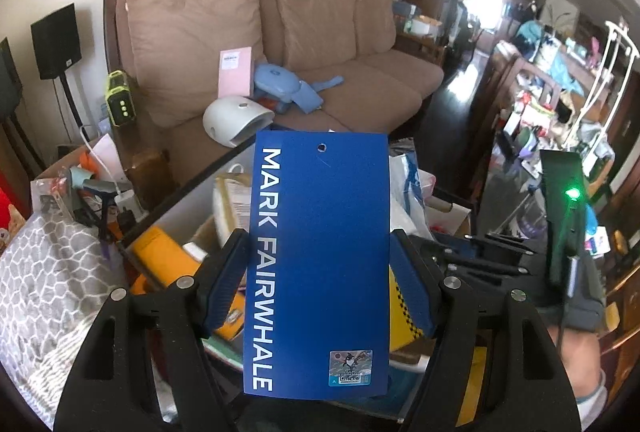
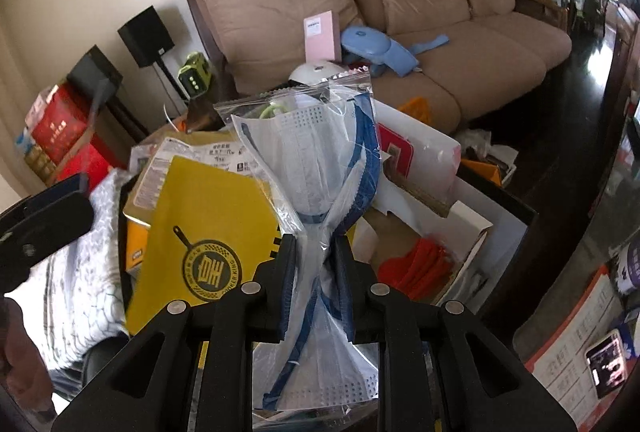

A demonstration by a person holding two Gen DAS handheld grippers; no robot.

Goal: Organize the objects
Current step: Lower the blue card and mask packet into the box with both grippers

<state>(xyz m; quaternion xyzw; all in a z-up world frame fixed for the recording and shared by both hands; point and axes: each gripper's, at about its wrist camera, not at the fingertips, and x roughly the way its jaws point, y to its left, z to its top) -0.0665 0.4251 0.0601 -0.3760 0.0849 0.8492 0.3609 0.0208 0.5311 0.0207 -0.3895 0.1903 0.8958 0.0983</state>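
The left gripper (image 1: 318, 284) clamps a blue "MARK FAIRWHALE" card (image 1: 320, 256); the right gripper (image 2: 316, 284) pinches a clear bag of face masks (image 2: 320, 168). Both hang over the cluttered cardboard box (image 2: 472, 232). This looks like the carrying step; next, each needs a clear spot before the fingers part.

Left gripper (image 1: 320, 268): angled downward, jaws set wide, blue pads (image 1: 226, 280) pressing both long edges of held card. Right gripper (image 2: 316, 284): angled downward, jaws narrow, pads pinching bunched bag at mid-length.
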